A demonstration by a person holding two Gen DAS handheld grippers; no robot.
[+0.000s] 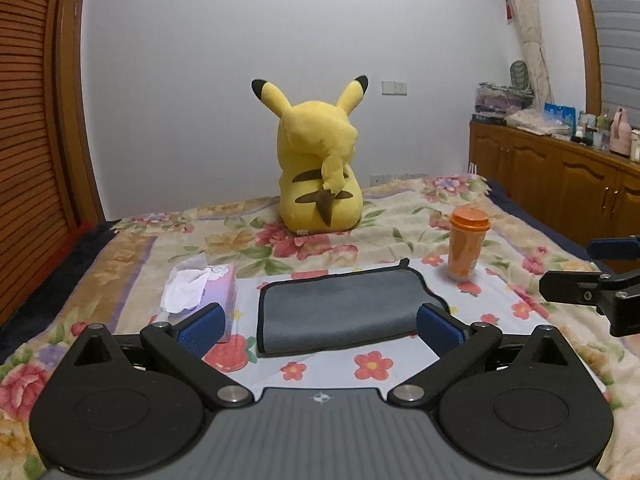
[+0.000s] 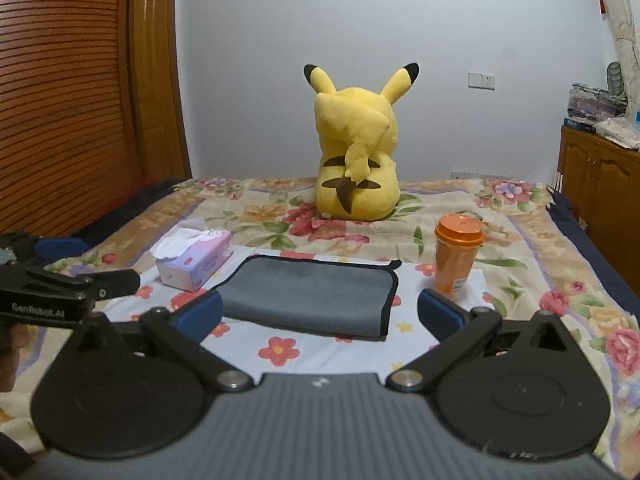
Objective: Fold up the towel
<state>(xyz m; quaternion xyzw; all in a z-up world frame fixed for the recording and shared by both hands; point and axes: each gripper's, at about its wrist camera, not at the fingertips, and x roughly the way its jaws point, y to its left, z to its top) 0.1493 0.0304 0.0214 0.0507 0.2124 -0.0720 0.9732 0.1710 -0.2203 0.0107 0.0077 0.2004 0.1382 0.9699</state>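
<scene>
A grey towel (image 1: 340, 308) with black trim lies folded flat on the flowered bedspread; it also shows in the right wrist view (image 2: 316, 296). My left gripper (image 1: 320, 326) is open and empty, hovering just in front of the towel's near edge. My right gripper (image 2: 320, 314) is open and empty, also just short of the towel. The right gripper shows at the right edge of the left wrist view (image 1: 592, 280). The left gripper shows at the left edge of the right wrist view (image 2: 72, 280).
A tissue box (image 1: 200, 288) sits left of the towel. An orange lidded cup (image 1: 466, 242) stands to its right. A yellow plush toy (image 1: 320, 168) sits behind. A wooden cabinet (image 1: 560, 184) runs along the right, a slatted wardrobe (image 1: 32, 140) on the left.
</scene>
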